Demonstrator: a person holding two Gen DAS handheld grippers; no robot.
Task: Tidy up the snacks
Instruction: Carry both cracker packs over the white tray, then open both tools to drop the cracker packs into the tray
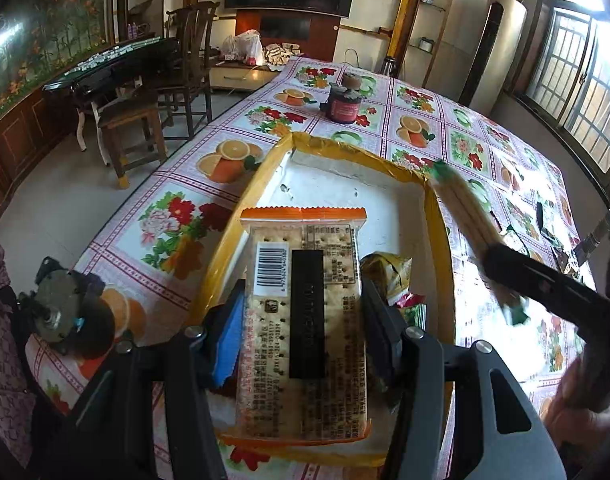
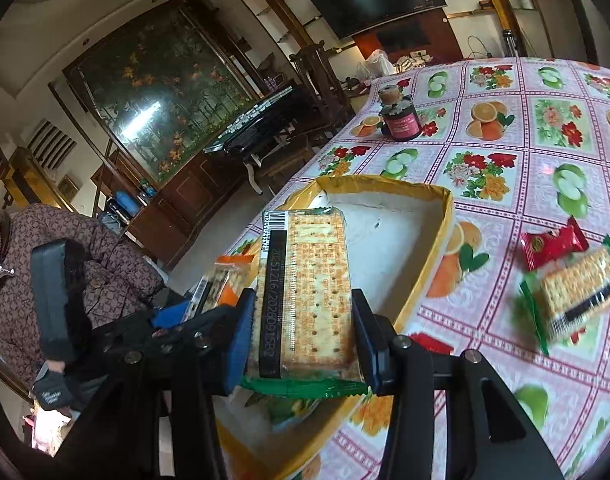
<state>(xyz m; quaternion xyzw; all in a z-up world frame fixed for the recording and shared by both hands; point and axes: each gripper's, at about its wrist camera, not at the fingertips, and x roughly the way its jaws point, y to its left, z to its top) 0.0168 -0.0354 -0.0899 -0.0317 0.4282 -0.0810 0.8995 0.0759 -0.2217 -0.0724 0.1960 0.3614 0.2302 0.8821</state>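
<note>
My left gripper (image 1: 301,316) is shut on an orange-edged cracker pack (image 1: 305,304) and holds it over the near end of the yellow-rimmed white box (image 1: 345,188). My right gripper (image 2: 301,324) is shut on a green-edged cracker pack (image 2: 305,292) above the box (image 2: 389,248); it shows blurred at the right of the left wrist view (image 1: 469,220). The left gripper and its orange pack (image 2: 221,280) show at the left of the right wrist view. A yellow-green snack bag (image 1: 389,276) and a red-green packet (image 1: 413,308) lie in the box.
On the flowered tablecloth (image 2: 505,160) lie a red snack packet (image 2: 553,244) and another green cracker pack (image 2: 577,292), right of the box. A dark jar (image 1: 345,104) stands beyond the box. More packets (image 1: 545,220) lie at the table's right. Chairs (image 1: 133,128) stand left.
</note>
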